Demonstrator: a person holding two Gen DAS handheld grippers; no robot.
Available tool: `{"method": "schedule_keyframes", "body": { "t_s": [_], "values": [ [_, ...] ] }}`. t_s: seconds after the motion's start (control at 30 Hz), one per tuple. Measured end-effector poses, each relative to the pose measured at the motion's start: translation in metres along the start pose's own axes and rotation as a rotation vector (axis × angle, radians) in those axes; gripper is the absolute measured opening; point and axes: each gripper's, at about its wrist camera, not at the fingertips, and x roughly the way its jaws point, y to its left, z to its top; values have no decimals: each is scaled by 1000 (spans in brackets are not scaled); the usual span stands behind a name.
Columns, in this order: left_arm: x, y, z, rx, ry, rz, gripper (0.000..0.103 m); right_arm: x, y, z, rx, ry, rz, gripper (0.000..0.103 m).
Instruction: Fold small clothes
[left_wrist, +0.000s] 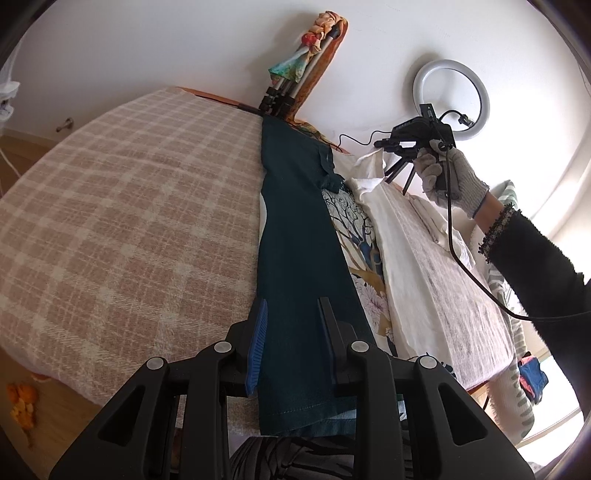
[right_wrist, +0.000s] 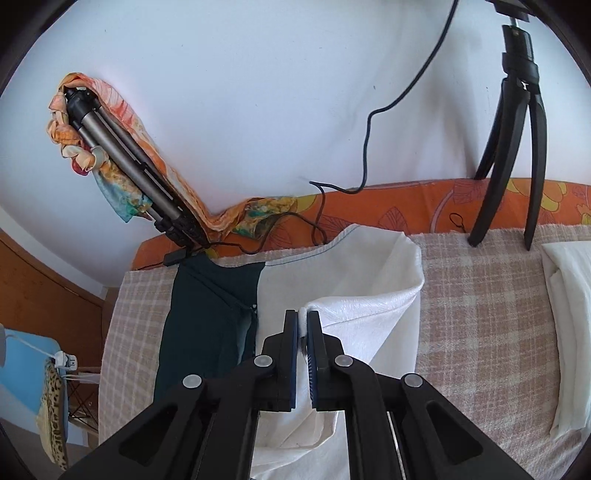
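A dark teal garment (left_wrist: 295, 229) lies flat on a pink plaid blanket (left_wrist: 129, 206). My left gripper (left_wrist: 291, 314) is open, its fingers apart over the teal garment's near end. A white garment (right_wrist: 369, 288) lies beside the teal garment (right_wrist: 207, 310). My right gripper (right_wrist: 303, 317) is shut on a lifted edge of the white garment; it shows in the left wrist view (left_wrist: 380, 146) raised above the bed with the white garment (left_wrist: 424, 258) hanging from it.
A folded tripod wrapped in a colourful scarf (right_wrist: 122, 155) leans on the wall. A small black tripod (right_wrist: 517, 147) stands on the blanket (right_wrist: 480, 295). A ring light (left_wrist: 450, 96) is by the wall. A folded white cloth (right_wrist: 569, 314) lies at the right.
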Motion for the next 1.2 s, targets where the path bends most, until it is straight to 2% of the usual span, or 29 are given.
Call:
{"method": "schedule_keyframes", "body": {
  "t_s": [0.23, 0.3, 0.33, 0.37, 0.43, 0.7, 0.8, 0.87, 1.07, 1.2],
  "values": [
    [-1, 4, -1, 2, -3, 14, 25, 43, 54, 16, -96, 9, 11, 3],
    [-2, 6, -2, -3, -4, 16, 25, 59, 64, 18, -107, 25, 13, 9],
    [-2, 6, -2, -4, -5, 19, 25, 67, 68, 18, -111, 43, 5, 35],
    [-3, 6, -1, -3, -6, 23, 25, 72, 70, 18, -114, 53, -8, 56],
    [-5, 6, -1, 3, -9, 31, 25, 71, 74, 14, -133, 23, -39, 56],
    [0, 5, 3, 30, 20, 35, 25, 19, 52, 1, -108, -40, -10, 55],
    [2, 2, 4, 49, 32, 33, 38, -13, 37, -8, -92, -74, -5, 55],
    [3, -1, 5, 71, 43, 29, 39, -38, 27, -17, -90, -104, -21, 55],
    [2, -5, 9, 112, 80, 17, 39, -111, 6, -57, -107, -160, -26, 55],
    [1, -6, 10, 138, 112, 22, 39, -150, -7, -106, -126, -151, -26, 55]
  ]
}}
